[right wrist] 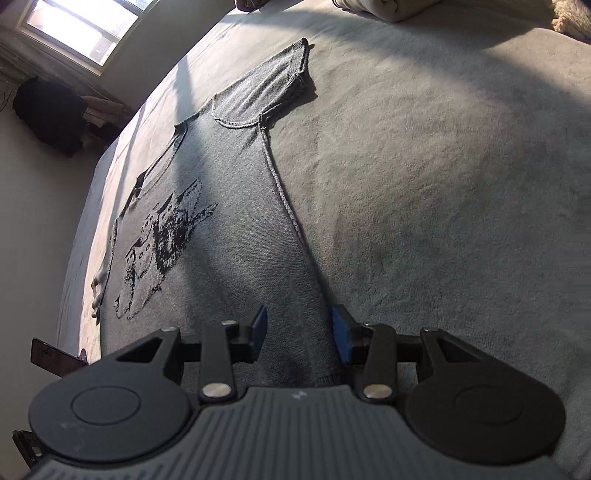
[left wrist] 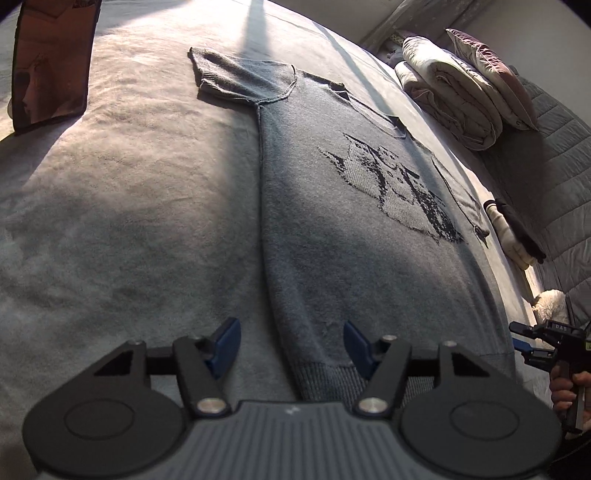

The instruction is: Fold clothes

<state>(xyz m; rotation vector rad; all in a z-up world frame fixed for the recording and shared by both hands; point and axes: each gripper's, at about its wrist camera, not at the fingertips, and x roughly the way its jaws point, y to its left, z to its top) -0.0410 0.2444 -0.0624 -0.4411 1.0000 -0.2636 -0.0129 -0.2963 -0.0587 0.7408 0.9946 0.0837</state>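
Observation:
A grey knit short-sleeved sweater (left wrist: 332,206) with a dark pixelated print lies flat on a pale bed cover (left wrist: 129,184). My left gripper (left wrist: 291,343) is open, its blue pads straddling the left side seam near the ribbed hem, just above the cloth. My right gripper (right wrist: 299,328) is open over the right side seam near the hem of the sweater (right wrist: 229,236). The right gripper also shows at the right edge of the left wrist view (left wrist: 532,343), held in a hand.
A folded duvet with a pillow (left wrist: 461,96) lies at the bed's far right, next to rolled cloth (left wrist: 513,229) and a fluffy white item (left wrist: 550,302). A brown box (left wrist: 51,62) stands far left. A window (right wrist: 85,26) and dark bundle (right wrist: 51,114) are beyond the bed.

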